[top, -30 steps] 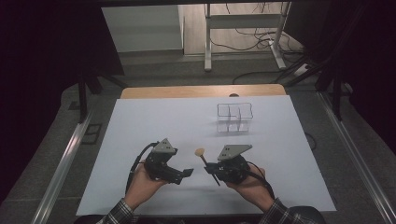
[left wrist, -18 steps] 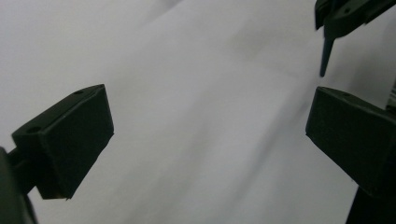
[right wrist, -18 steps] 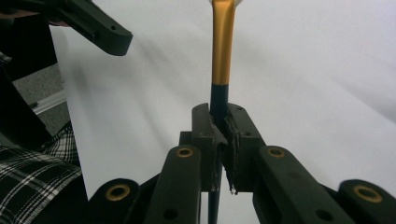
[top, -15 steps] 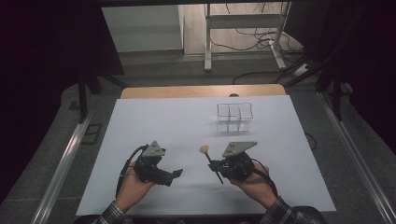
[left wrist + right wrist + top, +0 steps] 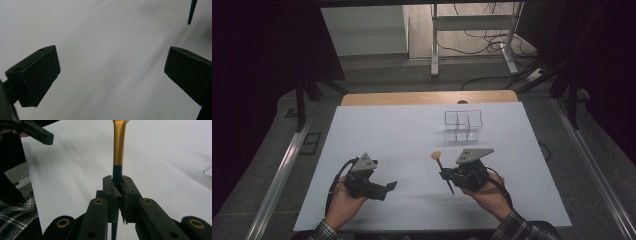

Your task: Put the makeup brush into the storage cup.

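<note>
The right gripper is holding its fingers clamped on the dark handle of a makeup brush, keeping it upright above the white desk, probably for dropping into the clear organizer at one o'clock. The left gripper is hovering at nine o'clock of the brush, fingers apart and gripping nothing; no writing is readable.

Dim room, dark surroundings; white table evenly lit, soft shadows; close-ups blurred.
</note>
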`<state>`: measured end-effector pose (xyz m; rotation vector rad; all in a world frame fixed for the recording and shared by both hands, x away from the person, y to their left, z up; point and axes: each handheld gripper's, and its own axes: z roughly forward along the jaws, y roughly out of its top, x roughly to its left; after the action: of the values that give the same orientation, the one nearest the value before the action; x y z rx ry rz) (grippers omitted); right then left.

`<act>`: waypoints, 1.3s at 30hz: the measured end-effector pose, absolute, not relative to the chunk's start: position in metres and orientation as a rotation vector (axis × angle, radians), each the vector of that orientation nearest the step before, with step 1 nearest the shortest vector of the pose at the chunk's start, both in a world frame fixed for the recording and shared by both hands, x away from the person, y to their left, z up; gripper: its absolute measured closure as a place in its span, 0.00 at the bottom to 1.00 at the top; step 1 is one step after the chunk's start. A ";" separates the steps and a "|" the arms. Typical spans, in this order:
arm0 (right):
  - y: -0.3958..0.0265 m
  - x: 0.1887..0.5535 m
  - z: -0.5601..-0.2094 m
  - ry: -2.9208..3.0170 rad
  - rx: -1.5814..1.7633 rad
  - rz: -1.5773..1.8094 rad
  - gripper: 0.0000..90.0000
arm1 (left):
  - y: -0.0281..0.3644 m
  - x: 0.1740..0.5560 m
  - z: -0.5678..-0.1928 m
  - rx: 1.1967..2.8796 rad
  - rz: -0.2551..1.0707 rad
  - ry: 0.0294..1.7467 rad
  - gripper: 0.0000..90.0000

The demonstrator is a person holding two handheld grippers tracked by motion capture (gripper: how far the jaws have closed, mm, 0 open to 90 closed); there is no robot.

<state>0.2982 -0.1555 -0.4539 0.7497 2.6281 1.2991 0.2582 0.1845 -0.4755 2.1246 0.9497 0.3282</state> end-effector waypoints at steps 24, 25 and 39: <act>-0.163 0.303 -0.444 2.549 0.777 1.323 0.93 | 0.217 0.246 -0.481 2.110 0.352 1.035 0.01; -0.164 0.303 -0.443 2.543 0.778 1.327 0.93 | 0.218 0.246 -0.481 2.106 0.352 1.035 0.01; -0.170 0.314 -0.439 2.507 0.804 1.317 0.93 | 0.233 0.235 -0.486 2.083 0.368 1.082 0.01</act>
<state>0.3143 -0.1701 -0.4391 0.8036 2.5069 1.3167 0.2354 0.2329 -0.4860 2.0830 1.0817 0.3685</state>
